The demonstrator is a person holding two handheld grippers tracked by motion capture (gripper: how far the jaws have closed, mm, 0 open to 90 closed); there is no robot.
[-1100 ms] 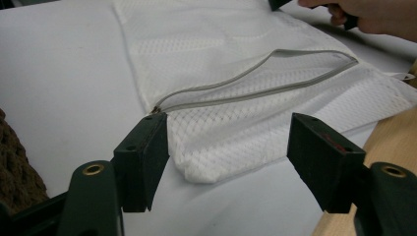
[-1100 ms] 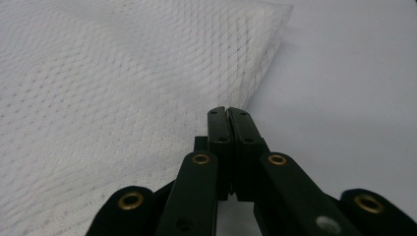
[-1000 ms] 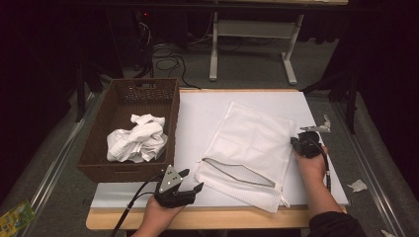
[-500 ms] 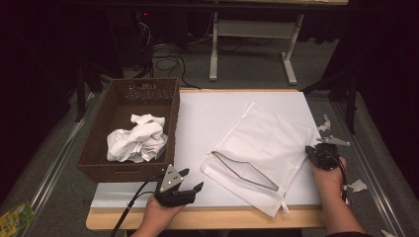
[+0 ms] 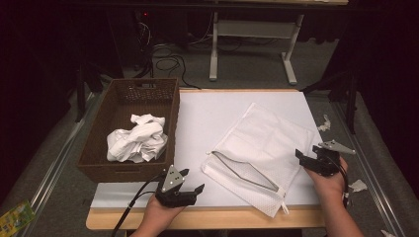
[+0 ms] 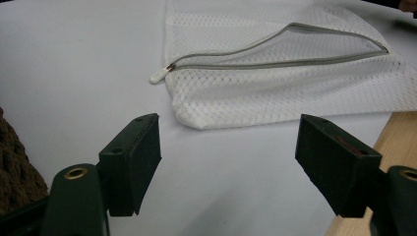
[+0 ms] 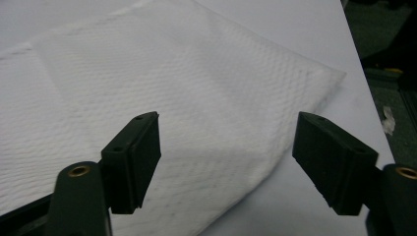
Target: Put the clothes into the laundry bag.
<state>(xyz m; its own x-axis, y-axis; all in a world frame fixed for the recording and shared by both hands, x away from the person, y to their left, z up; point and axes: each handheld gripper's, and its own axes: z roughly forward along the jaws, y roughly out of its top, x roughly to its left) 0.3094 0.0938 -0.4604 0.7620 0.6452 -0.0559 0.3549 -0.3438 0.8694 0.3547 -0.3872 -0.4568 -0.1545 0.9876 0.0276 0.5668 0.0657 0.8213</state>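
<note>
Two hand-held grippers sit at the near side of the bench [image 5: 197, 118], and both have just been opening their jaws. The left hand-held gripper [image 5: 191, 183] rests at the front edge with its jaws apart and nothing between them; in the left gripper view it [image 6: 228, 155] faces the mesh laundry bag [image 6: 295, 83], whose grey zipper [image 6: 275, 49] gapes open with the white pull at the near corner. The right hand-held gripper [image 5: 307, 157] hovers just off the bag's right edge, jaws spread and empty, while the right gripper view shows it [image 7: 226, 157] over the bag's weave. The mesh laundry bag [image 5: 262, 148] lies flat and slanted on the white bench top, right of centre. A brown wicker basket [image 5: 99, 148] stands at the left, holding crumpled white cloth [image 5: 136, 138].
</note>
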